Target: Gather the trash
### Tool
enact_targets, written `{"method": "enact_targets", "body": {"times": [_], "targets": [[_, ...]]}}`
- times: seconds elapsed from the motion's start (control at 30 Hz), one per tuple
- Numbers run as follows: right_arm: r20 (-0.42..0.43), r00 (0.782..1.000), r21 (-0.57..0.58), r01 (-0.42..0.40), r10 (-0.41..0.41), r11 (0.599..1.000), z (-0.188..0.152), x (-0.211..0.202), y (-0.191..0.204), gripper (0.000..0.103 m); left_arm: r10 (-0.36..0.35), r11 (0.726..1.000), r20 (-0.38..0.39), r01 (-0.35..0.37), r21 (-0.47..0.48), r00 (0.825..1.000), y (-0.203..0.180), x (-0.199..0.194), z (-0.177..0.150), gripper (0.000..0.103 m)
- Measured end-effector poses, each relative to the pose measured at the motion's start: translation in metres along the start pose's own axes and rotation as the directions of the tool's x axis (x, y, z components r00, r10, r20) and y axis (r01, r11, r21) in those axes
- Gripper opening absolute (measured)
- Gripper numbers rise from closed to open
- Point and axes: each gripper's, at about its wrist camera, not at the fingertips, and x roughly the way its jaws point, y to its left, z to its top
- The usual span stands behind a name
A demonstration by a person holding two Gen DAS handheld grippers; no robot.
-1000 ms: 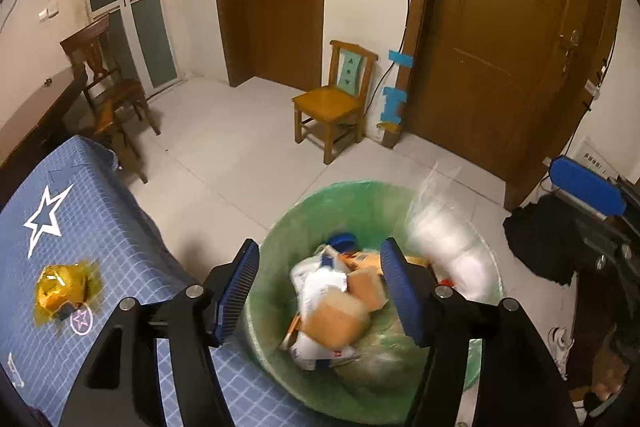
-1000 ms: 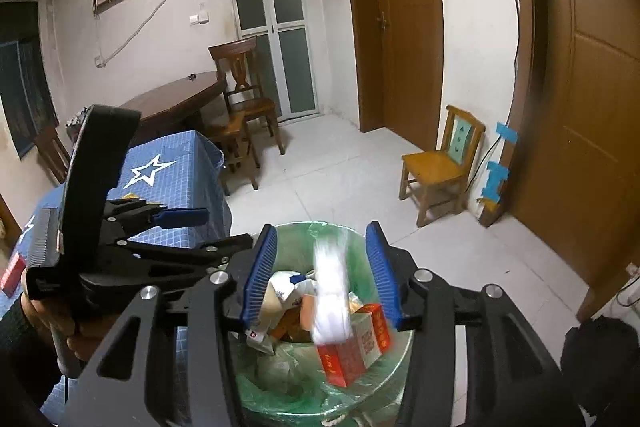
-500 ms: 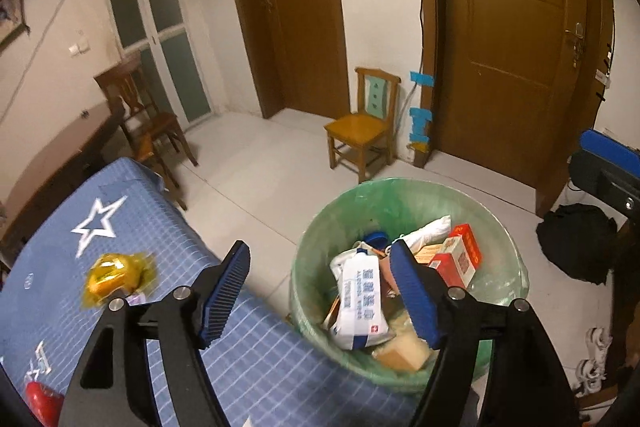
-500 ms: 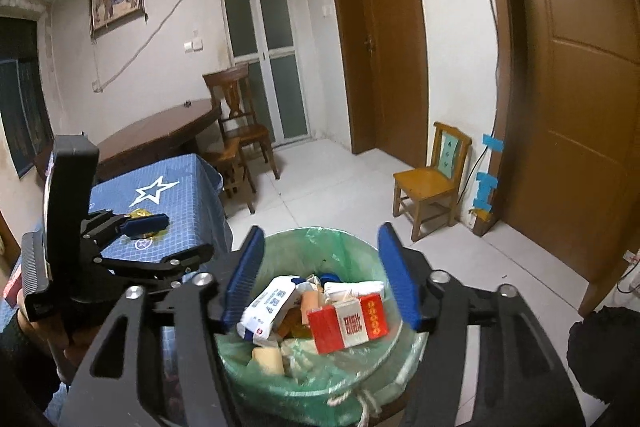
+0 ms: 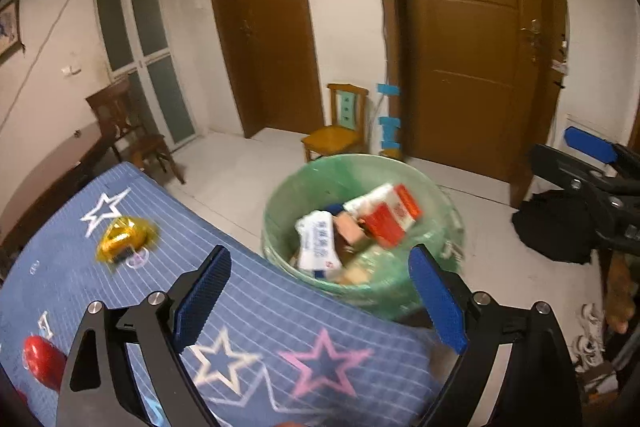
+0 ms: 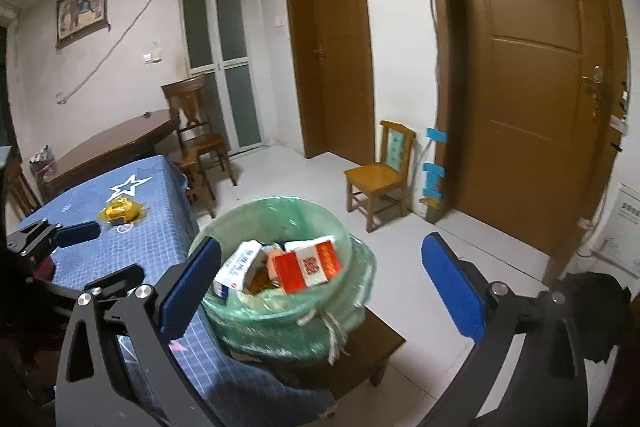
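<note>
We hold the left gripper [image 5: 320, 301] with jaws spread wide, having just opened, nothing between them. The right gripper [image 6: 320, 285] too has just opened, empty. The bin [image 6: 340, 227] sits beyond both. A gold wrapper [image 5: 120, 239] lies on the blue tablecloth [image 5: 260, 315], left of the bin.

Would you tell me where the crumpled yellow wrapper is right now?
In both views, the crumpled yellow wrapper lies on the blue star-patterned tablecloth, beside a white star, left of the green-lined bin.
</note>
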Motion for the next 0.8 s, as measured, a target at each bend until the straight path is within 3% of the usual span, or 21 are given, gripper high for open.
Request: {"method": "enact_targets", "body": {"times": [0.1, 0.33, 0.8], "targets": [[0.003, 1.0, 0.001, 0.011, -0.011, 1.0, -0.004, -0.009, -0.001, 0.097, -0.019, 0.999, 0.023, 0.02, -0.025, 1.0, -0.004, -0.013, -0.002, 0.095], [0.026, 0.999, -0.006, 0.028, -0.028, 1.0, -0.011, -0.014, -0.001, 0.097, 0.042, 0.996, 0.15, -0.029, -0.089, 0.988, -0.004, -0.026, 0.007, 0.098], [0.006, 0.999, 0.001, 0.04, -0.04, 0.999, -0.019, -0.004, -0.005, 0.097, 0.077, 0.994, 0.196, -0.059, -0.096, 0.978, -0.015, 0.0, 0.014, 0.098]]}}
